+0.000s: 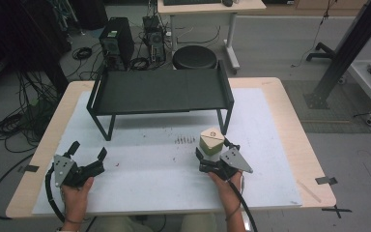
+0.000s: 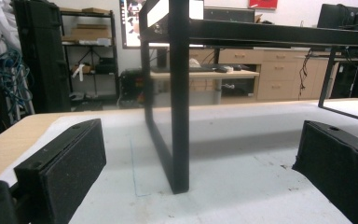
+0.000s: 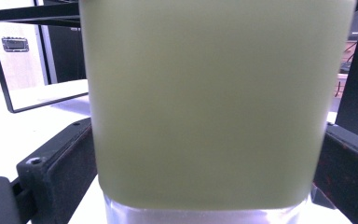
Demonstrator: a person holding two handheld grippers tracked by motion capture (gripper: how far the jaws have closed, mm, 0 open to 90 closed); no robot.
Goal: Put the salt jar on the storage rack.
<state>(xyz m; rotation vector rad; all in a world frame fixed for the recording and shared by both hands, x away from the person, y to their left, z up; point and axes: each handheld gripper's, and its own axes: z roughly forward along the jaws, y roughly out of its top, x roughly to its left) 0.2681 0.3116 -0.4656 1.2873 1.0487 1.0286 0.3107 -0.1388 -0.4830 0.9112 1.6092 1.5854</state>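
Standing upright: green bottle (image 1: 211,141) | cap up | between right gripper (image 1: 216,155) fingers

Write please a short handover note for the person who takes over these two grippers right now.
Right gripper: jaws stand on both sides of the pale green bottle with beige cap, close against it; the bottle stands on the white table mat.
Left gripper: open, empty, low over the mat, facing the black metal shelf rack.
Done: bottle reached.
Left: probably lift the bottle and set it on the rack; the rack's top is bare.
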